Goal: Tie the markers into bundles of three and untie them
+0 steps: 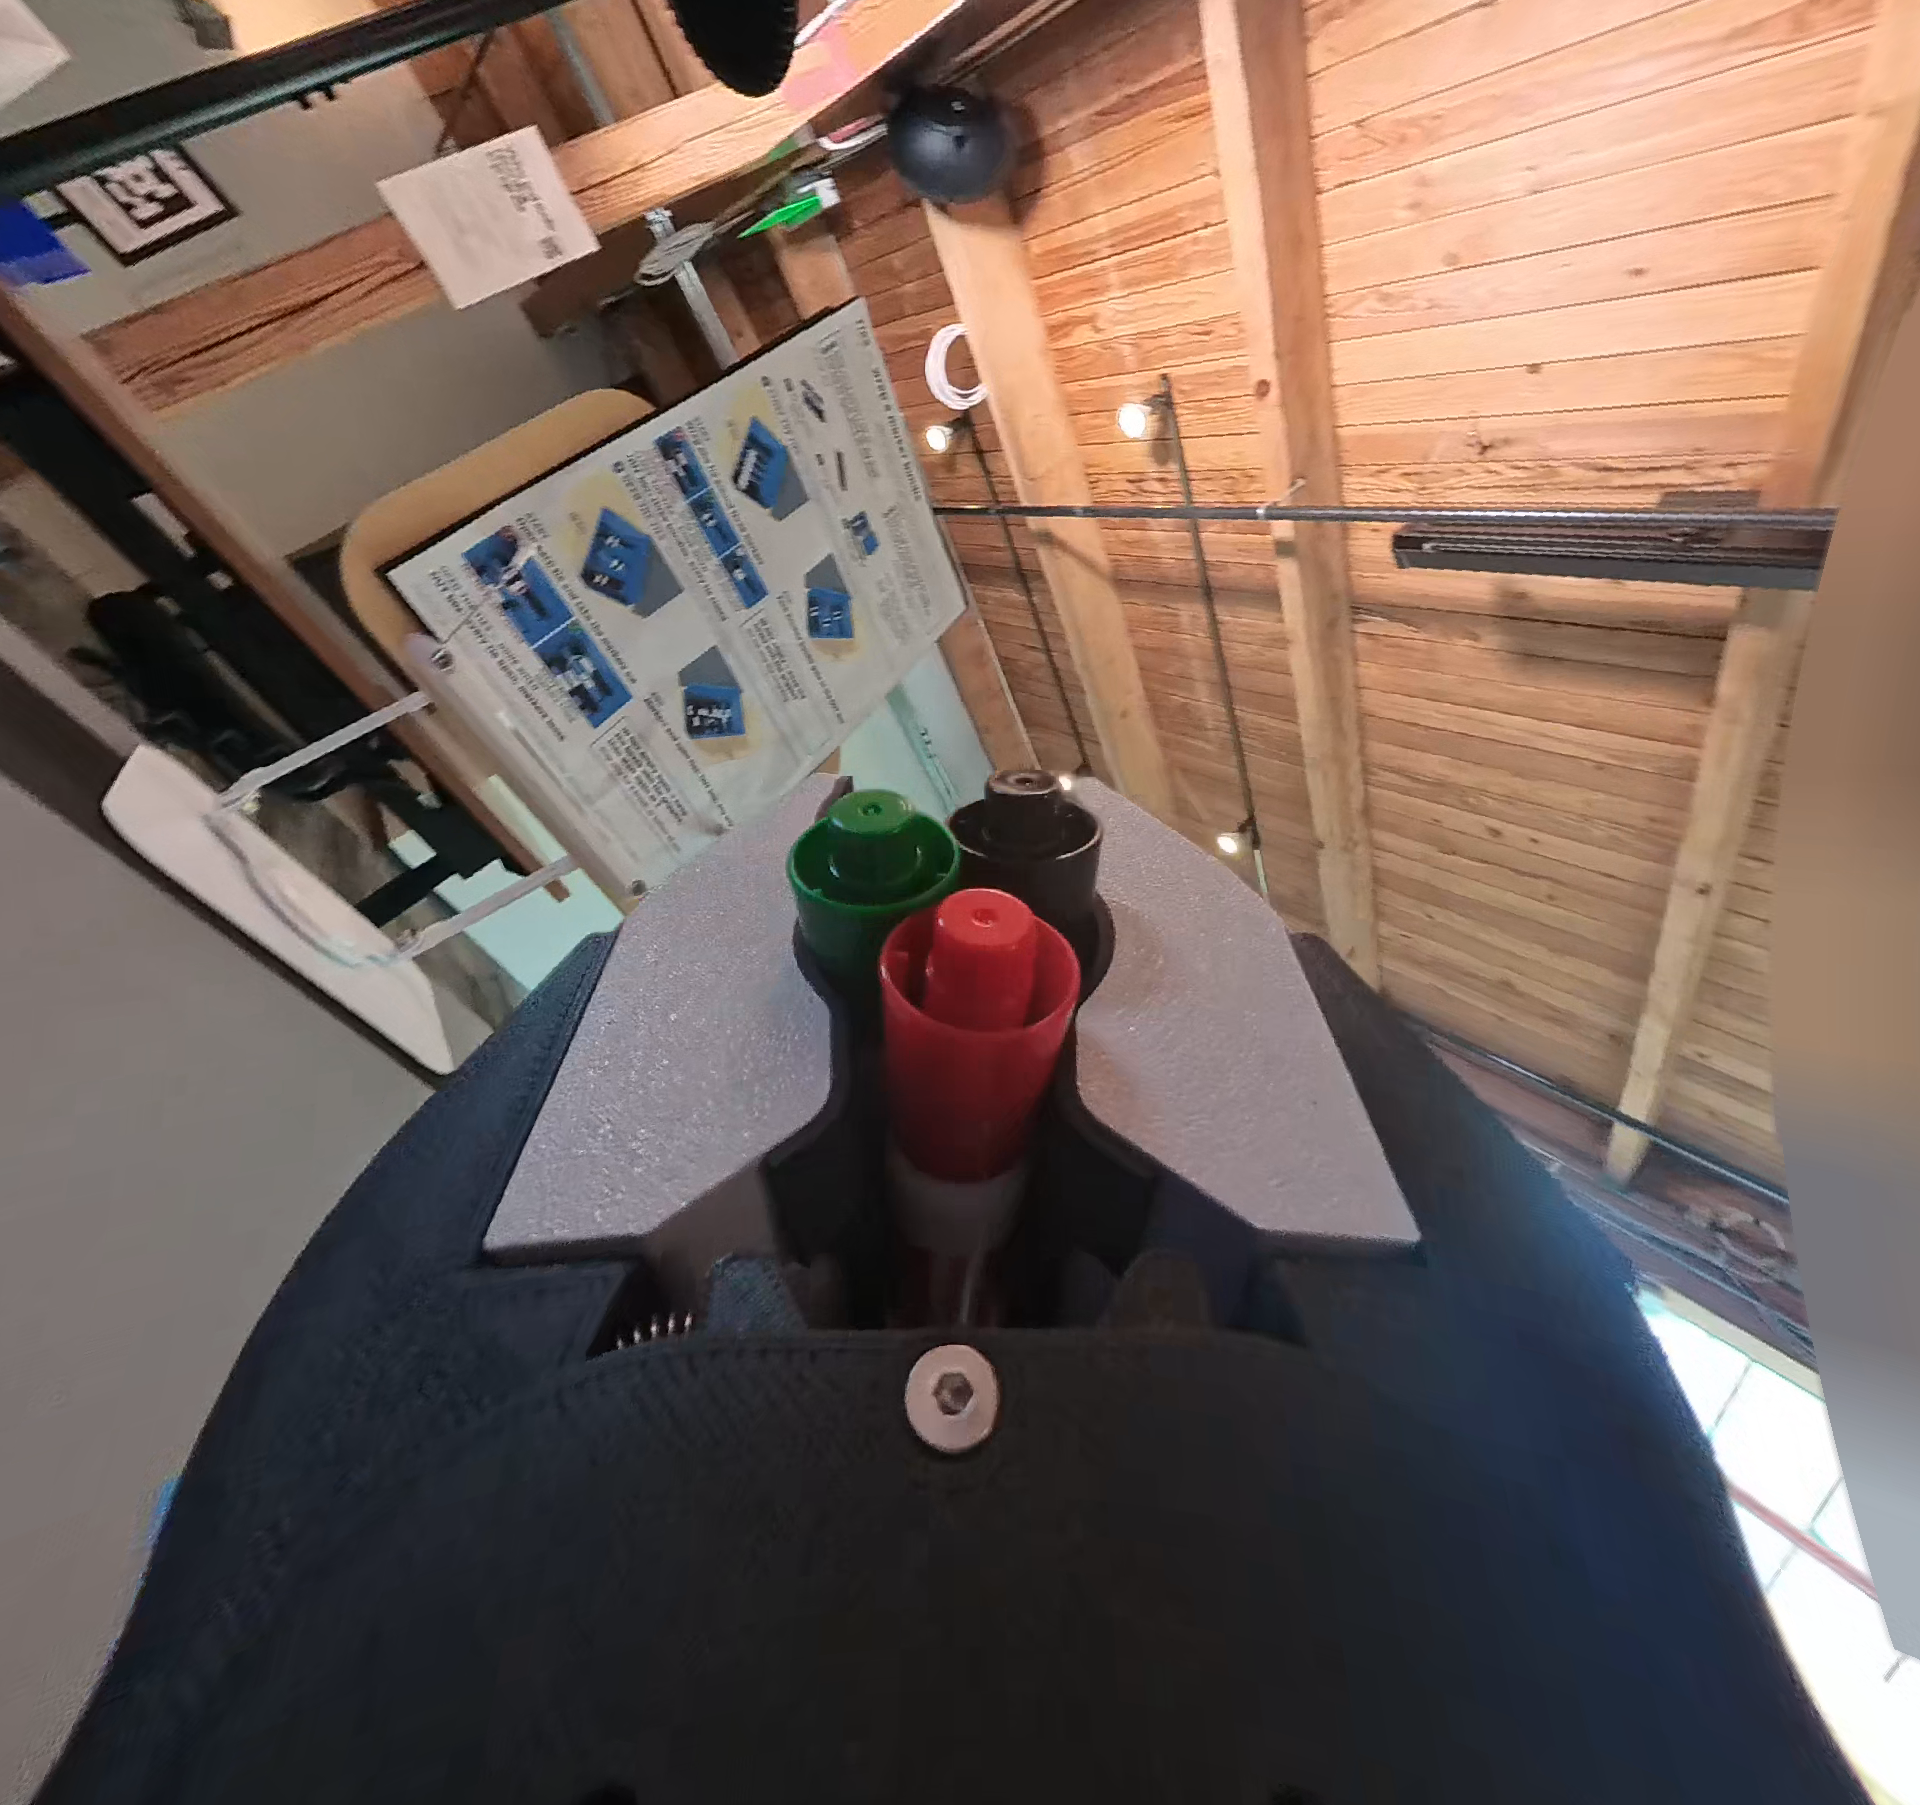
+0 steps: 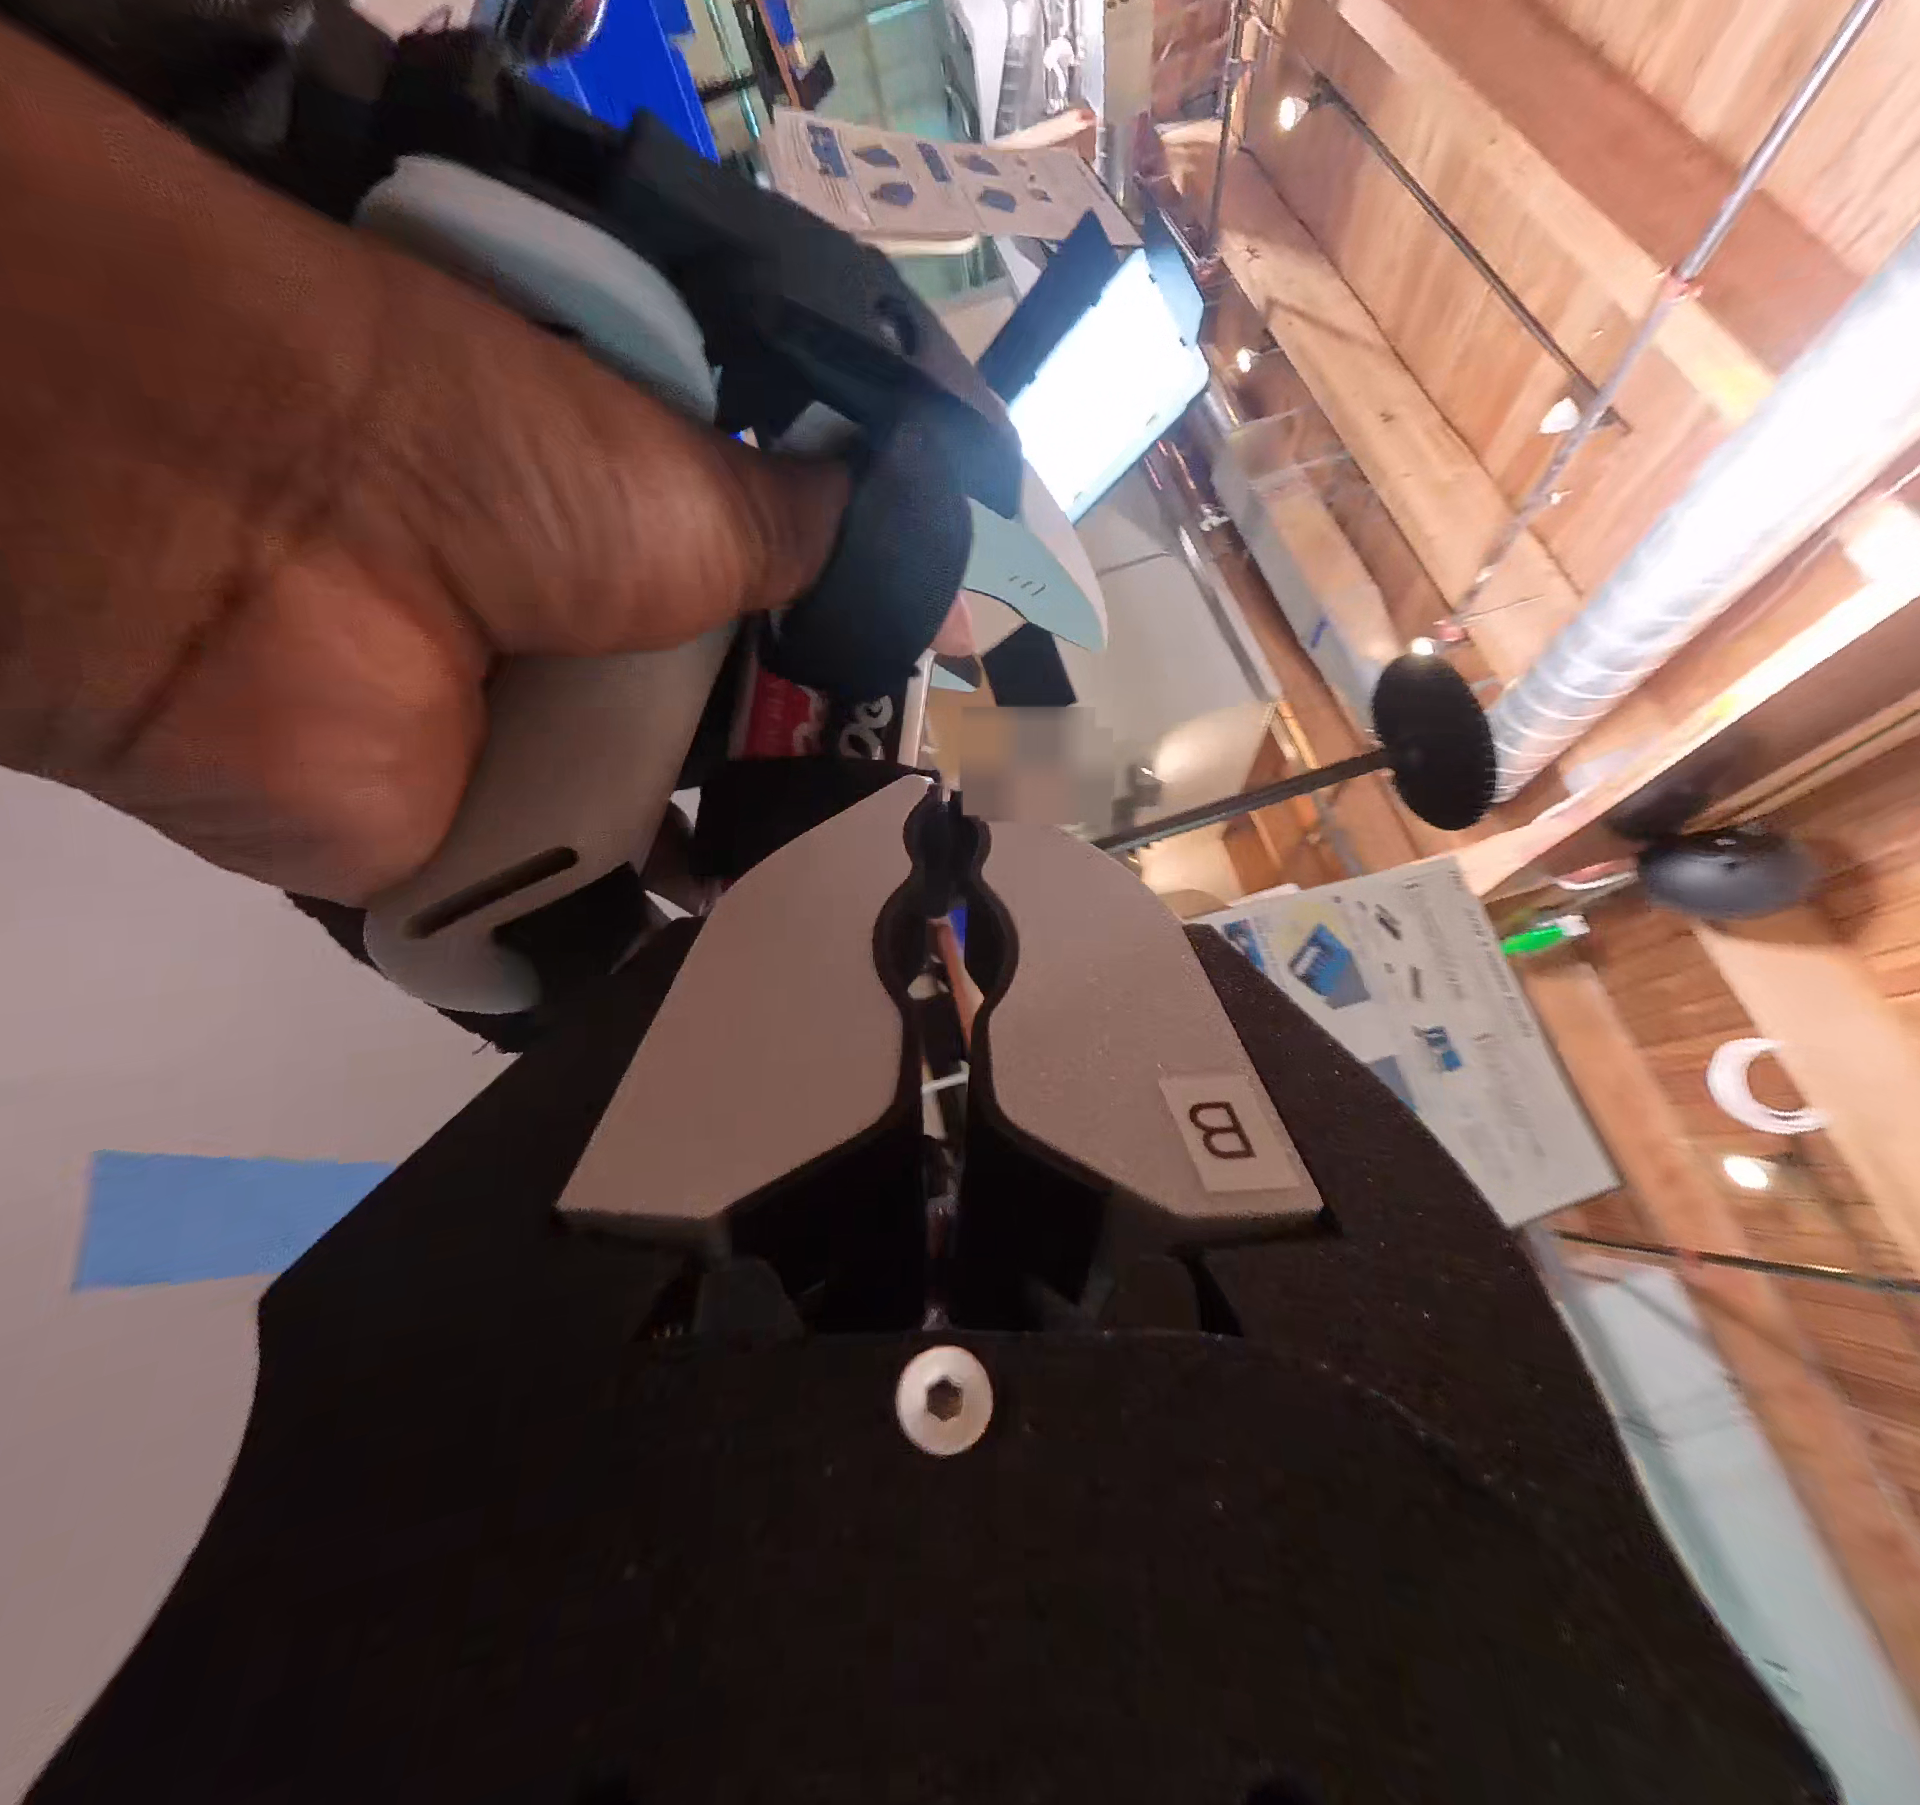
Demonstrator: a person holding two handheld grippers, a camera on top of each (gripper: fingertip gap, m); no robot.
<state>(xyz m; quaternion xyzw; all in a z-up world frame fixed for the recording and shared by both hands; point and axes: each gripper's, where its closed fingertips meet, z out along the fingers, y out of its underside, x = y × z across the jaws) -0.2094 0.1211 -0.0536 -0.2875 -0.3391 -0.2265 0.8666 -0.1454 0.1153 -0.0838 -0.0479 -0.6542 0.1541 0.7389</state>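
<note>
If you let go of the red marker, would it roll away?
Probably. The red marker looks round and smooth, so it would likely roll on a flat top. It seems stiff plastic, not floppy. Wedged beside the green marker and black marker in the left gripper, it should stay put.

From where I look, the only carrying surface I can make out is a flat, plain white tabletop (image 2: pixel 156 1495), low and to the left of my right claw (image 2: pixel 948 810). One flat light-blue tape strip (image 2: pixel 218 1220), wedge-shaped, lies stuck directly on it. The person's hand hides its upper part.
</note>
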